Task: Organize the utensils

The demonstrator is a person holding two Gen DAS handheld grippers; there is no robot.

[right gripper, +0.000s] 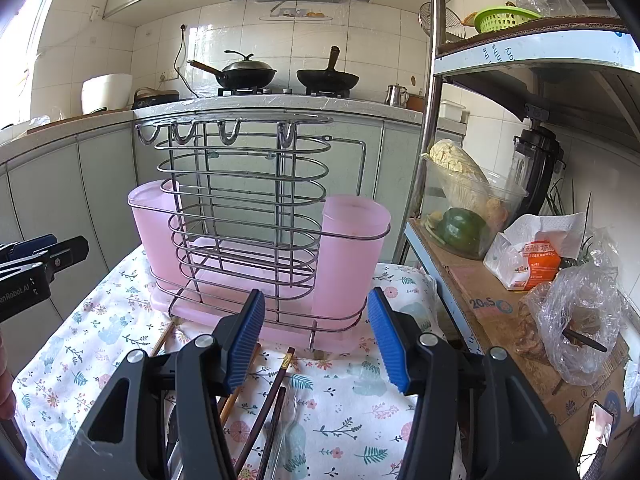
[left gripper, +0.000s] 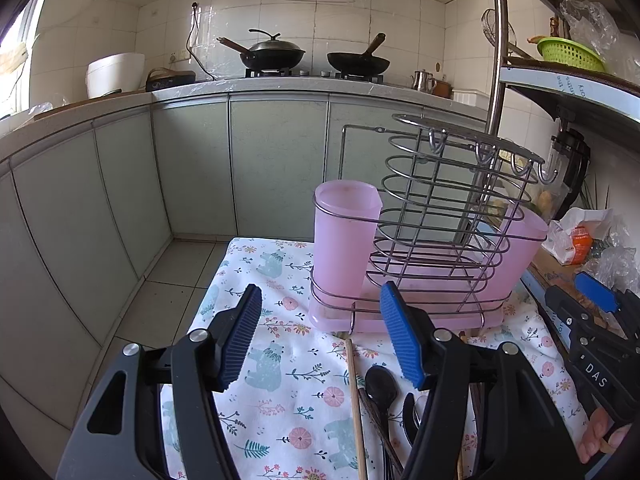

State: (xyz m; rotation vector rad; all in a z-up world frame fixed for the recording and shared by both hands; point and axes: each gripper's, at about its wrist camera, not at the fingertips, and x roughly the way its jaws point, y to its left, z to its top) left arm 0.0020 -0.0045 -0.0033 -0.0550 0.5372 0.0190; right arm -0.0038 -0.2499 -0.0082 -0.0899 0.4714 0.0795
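Observation:
A wire utensil rack (left gripper: 436, 216) (right gripper: 244, 216) with pink plastic cups (left gripper: 346, 220) (right gripper: 352, 248) stands on a floral cloth (left gripper: 288, 360) (right gripper: 120, 320). Utensils lie on the cloth in front of it: a black spoon (left gripper: 380, 384) and a wooden chopstick (left gripper: 356, 408) in the left wrist view, dark chopsticks (right gripper: 272, 396) in the right wrist view. My left gripper (left gripper: 320, 336) is open and empty above the cloth. My right gripper (right gripper: 316, 336) is open and empty above the chopsticks; it also shows at the left view's right edge (left gripper: 588, 320).
A metal shelf (right gripper: 480, 288) at the right holds a vegetable tub (right gripper: 468, 208), bags (right gripper: 576, 320) and a blender (right gripper: 536, 168). Grey-green cabinets (left gripper: 192, 168) and a counter with two woks (left gripper: 276, 54) lie behind. The floor (left gripper: 168, 288) drops off left of the cloth.

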